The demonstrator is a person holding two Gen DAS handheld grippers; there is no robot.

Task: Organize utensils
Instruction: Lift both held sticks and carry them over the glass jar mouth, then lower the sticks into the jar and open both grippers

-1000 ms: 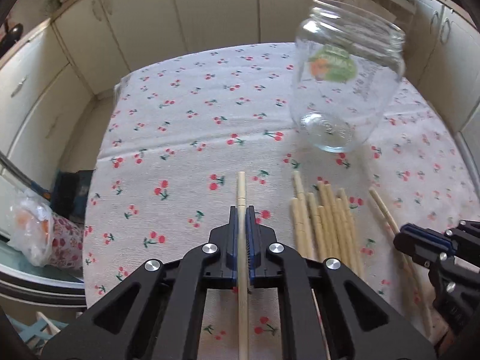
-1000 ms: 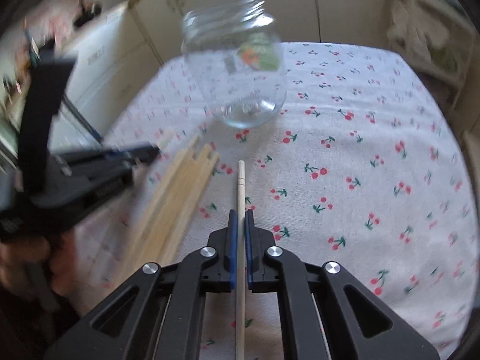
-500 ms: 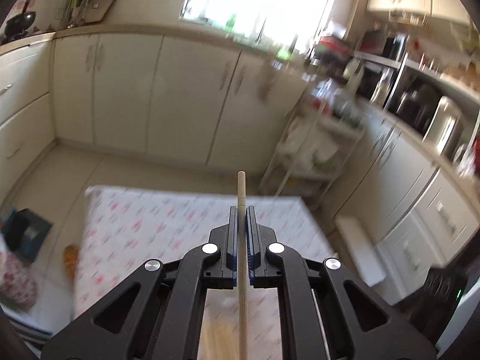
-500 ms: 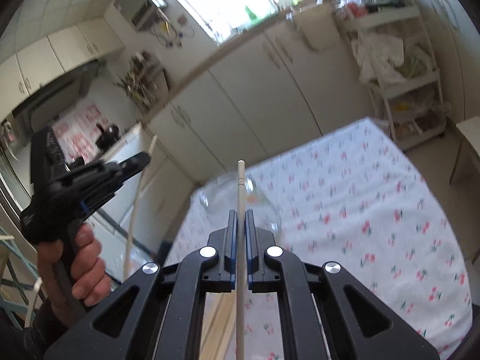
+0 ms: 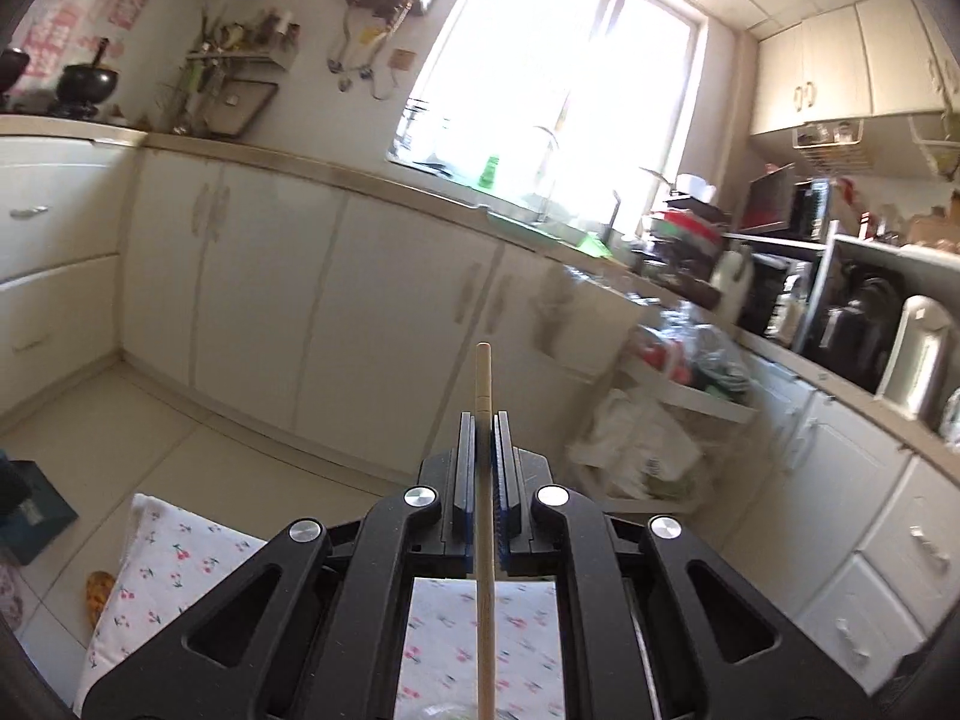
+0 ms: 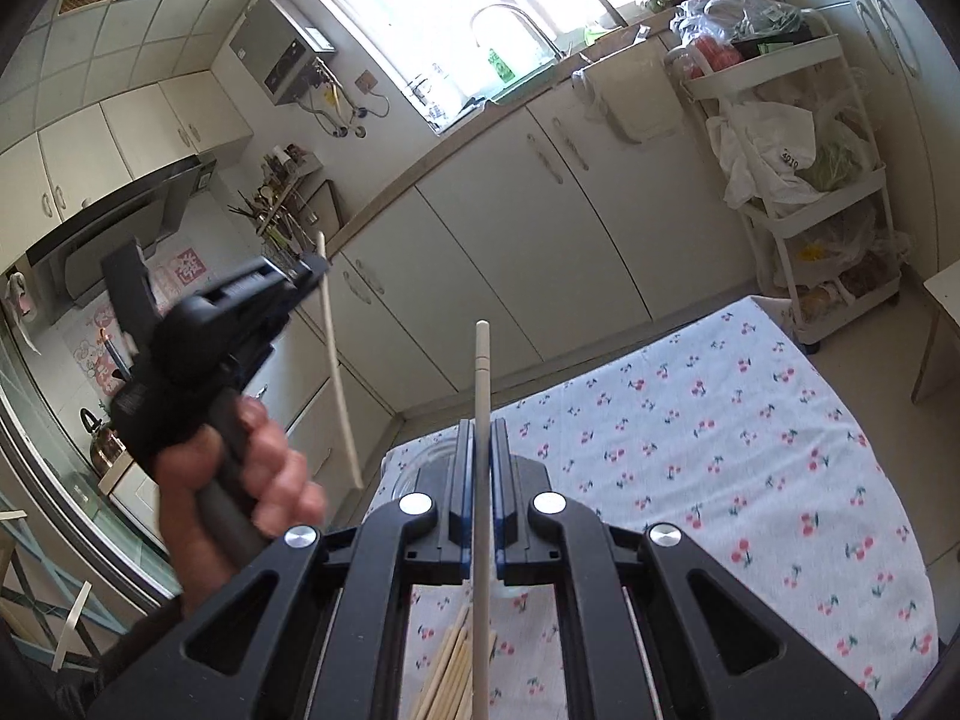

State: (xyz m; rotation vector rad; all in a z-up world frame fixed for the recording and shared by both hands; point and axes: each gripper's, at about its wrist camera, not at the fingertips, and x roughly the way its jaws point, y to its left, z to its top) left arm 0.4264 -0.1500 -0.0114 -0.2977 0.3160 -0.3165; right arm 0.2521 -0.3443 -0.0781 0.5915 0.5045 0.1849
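My left gripper (image 5: pixel 483 417) is shut on a wooden chopstick (image 5: pixel 483 384) that points up toward the kitchen cabinets. It also shows in the right wrist view (image 6: pixel 315 269), raised at the left with its chopstick (image 6: pixel 337 372) hanging down. My right gripper (image 6: pixel 482 423) is shut on another chopstick (image 6: pixel 482 372), tilted upward. Several loose chopsticks (image 6: pixel 450 669) lie on the cherry-print tablecloth (image 6: pixel 720 450) below it. The glass jar's rim (image 6: pixel 408 471) peeks out behind the right gripper, mostly hidden.
White cabinets (image 5: pixel 372 312) and a bright window (image 5: pixel 558 96) fill the background. A white trolley (image 6: pixel 810 192) with bags stands beyond the table's far right. The table edge (image 5: pixel 156 546) shows low in the left wrist view.
Both grippers have tilted up from the table, each lifting its chopstick. The jar and the loose chopsticks have dropped almost out of view.
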